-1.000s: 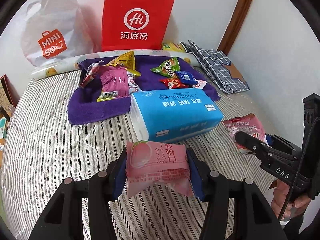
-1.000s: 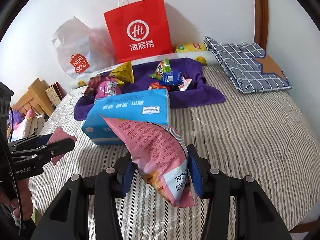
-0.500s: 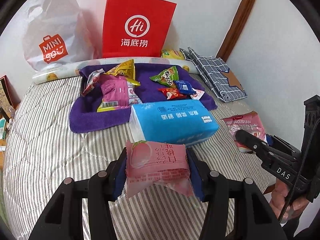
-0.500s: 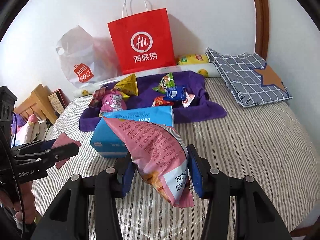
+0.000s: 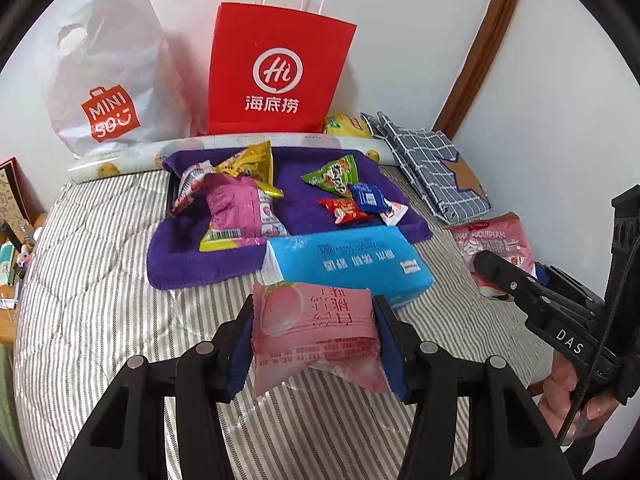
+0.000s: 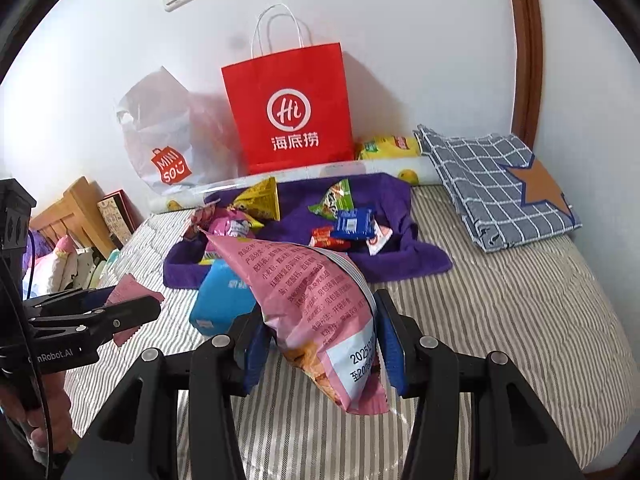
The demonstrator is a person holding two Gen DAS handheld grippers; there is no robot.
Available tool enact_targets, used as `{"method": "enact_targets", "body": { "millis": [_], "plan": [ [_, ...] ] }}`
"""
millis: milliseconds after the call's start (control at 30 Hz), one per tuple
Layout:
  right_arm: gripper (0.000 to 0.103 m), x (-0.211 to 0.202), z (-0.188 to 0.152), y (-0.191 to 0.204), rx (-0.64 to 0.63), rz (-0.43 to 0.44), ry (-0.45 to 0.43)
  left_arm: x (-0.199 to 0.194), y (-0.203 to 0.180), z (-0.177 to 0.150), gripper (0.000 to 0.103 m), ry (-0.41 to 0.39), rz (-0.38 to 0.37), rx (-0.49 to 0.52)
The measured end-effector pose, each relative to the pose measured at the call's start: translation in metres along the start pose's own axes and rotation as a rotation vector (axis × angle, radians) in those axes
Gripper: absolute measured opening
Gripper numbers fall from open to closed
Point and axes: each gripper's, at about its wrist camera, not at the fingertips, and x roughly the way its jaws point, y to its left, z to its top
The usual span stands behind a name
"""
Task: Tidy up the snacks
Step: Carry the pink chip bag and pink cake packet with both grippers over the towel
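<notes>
My left gripper [image 5: 314, 340] is shut on a pink peach snack packet [image 5: 312, 332], held above the striped bed. My right gripper [image 6: 320, 344] is shut on a pink chip bag [image 6: 308, 300], also held above the bed. The right gripper and its bag [image 5: 496, 248] show at the right of the left wrist view. The left gripper and its packet [image 6: 128, 300] show at the left of the right wrist view. Several small snacks lie on a purple towel [image 5: 192, 264] further back, among them a pink bag [image 5: 240, 216], a green packet [image 5: 334, 174] and a blue packet [image 5: 368, 198].
A blue tissue pack [image 5: 344, 264] lies in front of the towel. A red paper bag [image 5: 276, 72] and a white MINISO bag [image 5: 104, 80] stand against the wall. A folded checked cloth [image 6: 496, 184] lies at the back right. A wooden cabinet [image 6: 68, 216] stands left of the bed.
Both grippers have pulled back and risen a little with their packets still held. The towel and bags look further away and lower in both views.
</notes>
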Motion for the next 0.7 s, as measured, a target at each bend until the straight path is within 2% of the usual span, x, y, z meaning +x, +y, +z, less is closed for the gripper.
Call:
{"method": "enact_targets", "body": {
  "millis": [700],
  "plan": [
    [0.049, 0.001, 0.05, 0.021, -0.058, -0.002, -0.063, -0.023, 0.014, 0.047, 0.052, -0.072, 0.008, -0.023]
  ]
}}
